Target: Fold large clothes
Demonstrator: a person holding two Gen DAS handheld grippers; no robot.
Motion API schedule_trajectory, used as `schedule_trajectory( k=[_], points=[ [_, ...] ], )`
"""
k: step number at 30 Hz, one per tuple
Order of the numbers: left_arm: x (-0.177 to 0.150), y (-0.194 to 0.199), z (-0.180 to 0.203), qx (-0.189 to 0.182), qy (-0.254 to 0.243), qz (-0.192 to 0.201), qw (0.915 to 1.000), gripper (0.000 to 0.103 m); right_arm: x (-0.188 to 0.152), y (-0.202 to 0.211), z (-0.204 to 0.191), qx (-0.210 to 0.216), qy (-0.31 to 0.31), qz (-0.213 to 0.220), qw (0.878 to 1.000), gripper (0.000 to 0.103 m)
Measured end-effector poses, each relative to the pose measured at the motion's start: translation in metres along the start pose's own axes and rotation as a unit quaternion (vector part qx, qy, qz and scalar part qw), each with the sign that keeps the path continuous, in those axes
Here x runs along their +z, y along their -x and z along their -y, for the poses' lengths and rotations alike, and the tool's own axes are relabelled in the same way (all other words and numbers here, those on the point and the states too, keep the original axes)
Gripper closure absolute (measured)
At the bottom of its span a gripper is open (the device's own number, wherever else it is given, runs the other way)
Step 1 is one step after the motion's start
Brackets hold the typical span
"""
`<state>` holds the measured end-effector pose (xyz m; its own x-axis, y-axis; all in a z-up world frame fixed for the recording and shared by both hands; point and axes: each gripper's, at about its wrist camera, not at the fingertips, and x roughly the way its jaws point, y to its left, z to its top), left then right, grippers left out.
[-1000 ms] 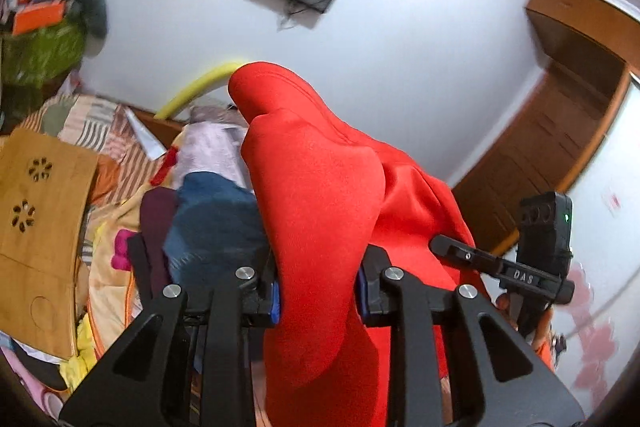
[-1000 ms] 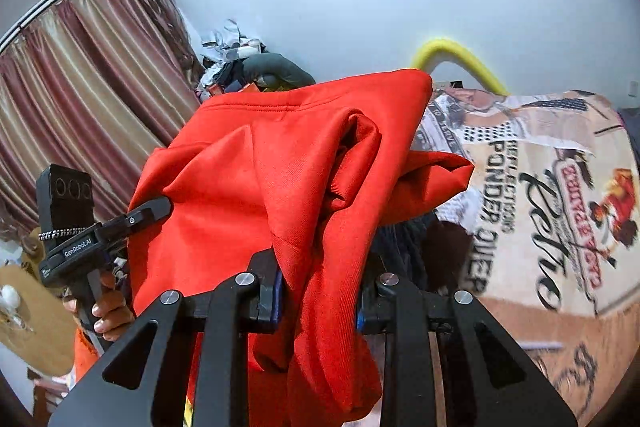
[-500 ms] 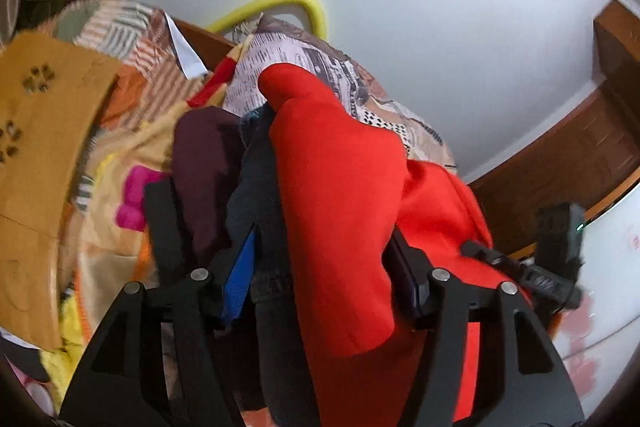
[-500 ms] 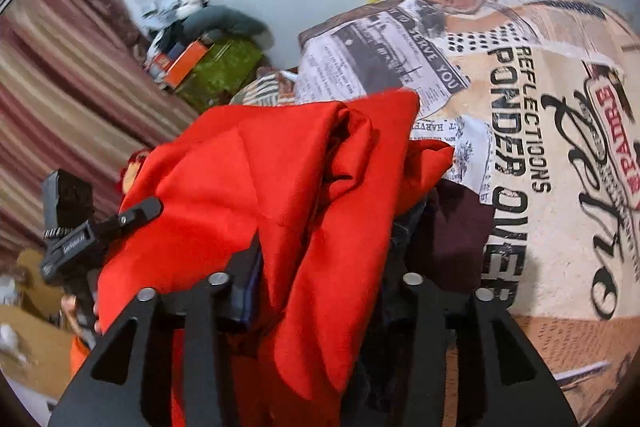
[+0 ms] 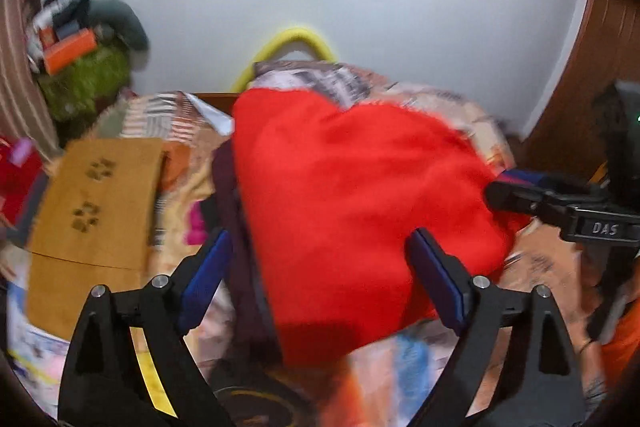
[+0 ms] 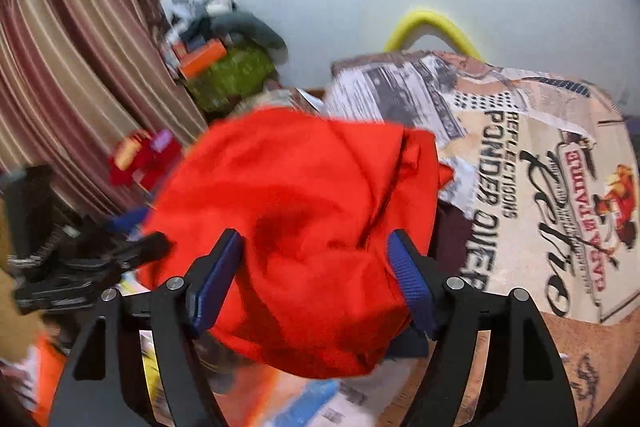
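Observation:
A large red garment lies in a bunched heap on a pile of darker clothes on the bed; it fills the middle of the right wrist view too. My left gripper is open, its blue pads wide apart on either side of the red cloth. My right gripper is open as well, with the cloth lying between and beyond its pads. The right gripper also shows at the right edge of the left wrist view. A dark maroon garment lies under the red one.
A printed bedspread covers the bed to the right. A wooden lap table lies at the left. A yellow hoop and cluttered green bundle stand by the white wall. Striped curtains hang at the left.
Both grippers have opened and let go of the red garment, which has dropped onto the clothes pile on the bed. Both cameras have tilted down and pulled back.

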<state>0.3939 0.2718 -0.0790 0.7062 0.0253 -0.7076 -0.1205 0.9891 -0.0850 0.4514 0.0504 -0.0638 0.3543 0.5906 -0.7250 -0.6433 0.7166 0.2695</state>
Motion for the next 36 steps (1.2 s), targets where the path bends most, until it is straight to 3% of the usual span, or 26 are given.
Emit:
schedule_trajectory(
  k=[3,7,13,20,26,28,33,36],
  points=[
    [-0.014,0.003,-0.003,0.023,-0.015,0.005,0.9996,0.012,-0.015,-0.003,0.010,-0.023,0.018,-0.012,0.999,0.031],
    [-0.023,0.018,-0.013,0.025,-0.001,0.003,0.9997,0.012,-0.033,0.012,0.036,-0.029,-0.012,-0.029,0.999,0.031],
    [-0.034,0.057,0.003,0.066,-0.023,0.023,0.9973,0.012,-0.043,0.064,0.039,-0.040,-0.042,-0.001,0.998,0.031],
    [-0.042,0.153,0.053,0.073,-0.060,0.123,0.9879,0.012,-0.052,0.159,-0.017,-0.020,0.008,0.108,0.994,0.031],
    [-0.059,0.241,0.091,0.057,-0.070,0.223,0.9706,0.012,-0.077,0.241,-0.073,-0.009,0.058,0.221,0.973,0.031],
    [-0.071,0.270,0.103,0.057,-0.069,0.262,0.9610,0.012,-0.090,0.262,-0.086,-0.013,0.072,0.254,0.964,0.031],
    [-0.101,0.311,0.121,0.031,-0.047,0.314,0.9476,0.012,-0.120,0.294,-0.111,-0.023,0.095,0.309,0.946,0.031],
    [-0.119,0.325,0.128,0.038,-0.040,0.339,0.9390,0.012,-0.138,0.305,-0.120,-0.038,0.101,0.331,0.937,0.031]
  ],
)
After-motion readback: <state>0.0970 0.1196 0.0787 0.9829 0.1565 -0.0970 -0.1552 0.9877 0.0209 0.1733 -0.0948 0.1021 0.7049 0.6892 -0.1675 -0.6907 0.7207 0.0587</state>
